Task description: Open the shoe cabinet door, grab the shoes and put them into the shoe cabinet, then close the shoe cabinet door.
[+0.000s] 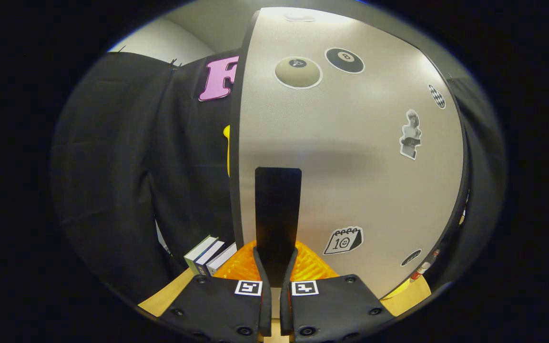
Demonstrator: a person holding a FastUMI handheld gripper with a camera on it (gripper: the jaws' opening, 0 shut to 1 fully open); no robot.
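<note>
The tongs (275,271) pinch the dark handle (278,214) of the cabinet door (350,157), which stands shut at the table's far edge, a grip likely meant for pulling it open.

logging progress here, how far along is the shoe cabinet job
Done: nothing visible yet; no shoes can be seen stowed. In hand: the gripper has its fingers closed on the black handle of the grey cabinet door, whose left edge stands out against the black cloth; whether this is opening or closing cannot be told. Left: possibly shoes in, certainly the door shut. Books stand beside it.
</note>
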